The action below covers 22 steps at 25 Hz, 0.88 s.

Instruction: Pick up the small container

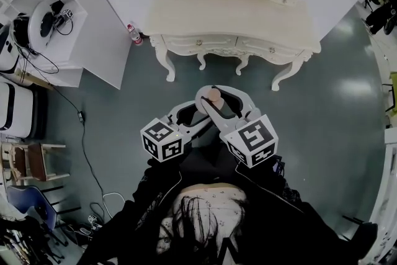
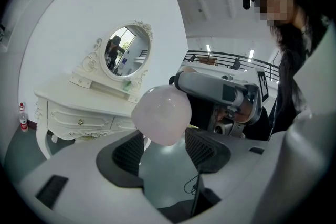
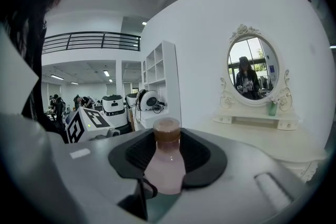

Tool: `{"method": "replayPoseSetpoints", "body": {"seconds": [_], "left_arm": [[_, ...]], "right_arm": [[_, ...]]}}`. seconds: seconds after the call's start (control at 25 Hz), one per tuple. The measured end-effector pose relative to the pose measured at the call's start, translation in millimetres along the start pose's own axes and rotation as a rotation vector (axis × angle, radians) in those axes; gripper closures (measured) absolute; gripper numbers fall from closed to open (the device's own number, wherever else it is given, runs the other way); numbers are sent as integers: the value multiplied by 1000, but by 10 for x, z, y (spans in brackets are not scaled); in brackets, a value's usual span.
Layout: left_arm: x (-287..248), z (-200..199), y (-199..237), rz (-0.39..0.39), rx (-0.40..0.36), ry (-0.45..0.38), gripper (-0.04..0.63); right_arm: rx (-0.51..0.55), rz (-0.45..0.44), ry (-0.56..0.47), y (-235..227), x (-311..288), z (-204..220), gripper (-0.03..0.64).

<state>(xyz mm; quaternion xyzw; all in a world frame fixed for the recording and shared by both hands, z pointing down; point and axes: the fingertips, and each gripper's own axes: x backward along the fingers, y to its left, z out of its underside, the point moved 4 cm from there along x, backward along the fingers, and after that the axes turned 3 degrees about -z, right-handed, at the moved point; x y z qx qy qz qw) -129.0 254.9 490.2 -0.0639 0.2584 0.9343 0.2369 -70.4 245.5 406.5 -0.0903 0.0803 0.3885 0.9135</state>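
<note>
Small container (image 3: 165,162): a pale pink bottle with a brown cap, held up in front of the person's chest, well clear of the floor (image 1: 338,102).
Right gripper (image 3: 167,140): clenched on the small container, whose body is pressed between the two dark pads, with the cap pointing away from the camera.
Left gripper (image 2: 164,136): jaws are set apart; only the container's rounded pink end is seen at their tips, and contact with the pads cannot be judged.
Hidden parts: in the head view the bottle's body is covered by the jaws, and only the cap is seen.
Surface: the cream dressing table (image 1: 236,15) stands far ahead of the grippers.
Cut off: its oval mirror (image 3: 253,68) is cropped at the top edge of the head view.
</note>
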Motion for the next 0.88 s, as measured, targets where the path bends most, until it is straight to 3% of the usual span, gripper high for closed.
{"method": "replayPoseSetpoints", "body": {"seconds": [0.88], "left_arm": [[121,27,-4,-9,-8,-7,350]], "right_arm": [[27,-2,-3,141,-24,-7,468]]}}
